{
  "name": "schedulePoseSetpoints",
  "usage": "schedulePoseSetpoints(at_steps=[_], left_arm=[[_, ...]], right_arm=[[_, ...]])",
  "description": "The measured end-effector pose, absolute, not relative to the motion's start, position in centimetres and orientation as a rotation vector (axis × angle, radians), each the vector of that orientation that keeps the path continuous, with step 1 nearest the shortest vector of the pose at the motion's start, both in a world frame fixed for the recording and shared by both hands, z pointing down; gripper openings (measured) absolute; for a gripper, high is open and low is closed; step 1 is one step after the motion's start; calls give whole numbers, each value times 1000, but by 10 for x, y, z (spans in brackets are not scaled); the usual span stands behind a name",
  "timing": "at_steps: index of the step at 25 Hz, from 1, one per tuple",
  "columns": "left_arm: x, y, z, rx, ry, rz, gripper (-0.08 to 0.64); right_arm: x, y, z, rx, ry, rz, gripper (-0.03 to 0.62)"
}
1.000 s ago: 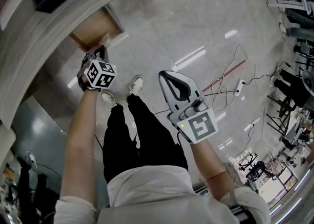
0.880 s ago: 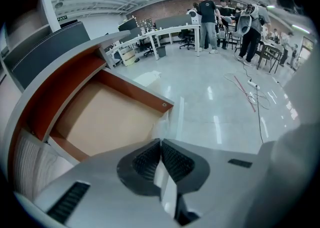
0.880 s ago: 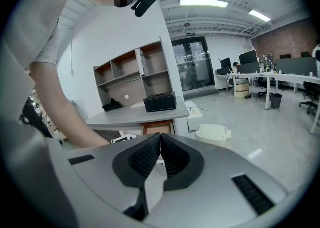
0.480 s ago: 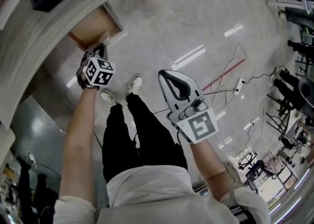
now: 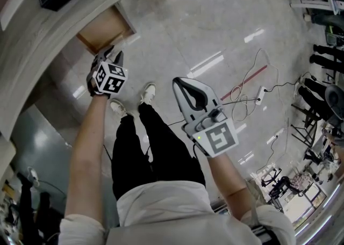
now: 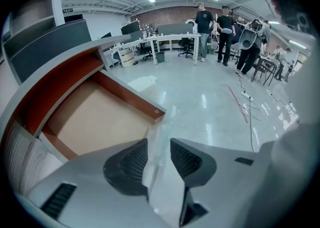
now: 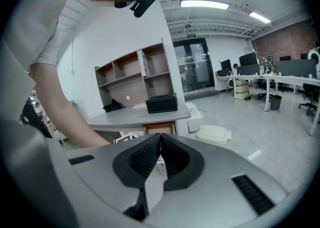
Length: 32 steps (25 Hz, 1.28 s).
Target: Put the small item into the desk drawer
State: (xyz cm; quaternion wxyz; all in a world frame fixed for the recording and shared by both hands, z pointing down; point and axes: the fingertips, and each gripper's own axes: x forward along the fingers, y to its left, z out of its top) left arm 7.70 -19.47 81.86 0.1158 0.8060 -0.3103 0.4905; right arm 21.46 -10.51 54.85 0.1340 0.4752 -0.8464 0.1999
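Working on the release step. Hovering left claw (image 5: 112,53), tipped steeply down, near the front corner of the open drawer with tan floor and red-brown walls (image 6: 90,122), pulled out from under the curved grey bench (image 6: 75,54). Opening its jaws just now to a wide stance, with the small pale translucent item (image 6: 156,144) sitting loose between the pads, apparently not pinched. Holding right claw (image 7: 159,147) closed on nothing, well apart from the drawer. Judging next move: checking that the item is dropping inside the front wall, not onto the floor, then lifting clear.
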Motion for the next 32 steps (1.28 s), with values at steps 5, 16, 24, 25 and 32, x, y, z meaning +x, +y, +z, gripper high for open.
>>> schedulePoseSetpoints(at_steps=[5, 16, 24, 25, 32], left_arm=[[77, -188, 811, 2382, -918, 1395, 164], [51, -160, 780, 2376, -974, 1375, 176], [26, -167, 706, 2413, -1172, 1154, 87], [20, -166, 696, 2413, -1192, 1126, 65], [-25, -155, 636, 2401, -1291, 931, 18]], right_arm=[[206, -98, 541, 1380, -2458, 549, 23], [179, -95, 509, 1361, -2536, 484, 23], [162, -96, 469, 1373, -2577, 361, 23], [157, -93, 463, 1374, -2579, 349, 23], [129, -77, 424, 1400, -2552, 259, 23]])
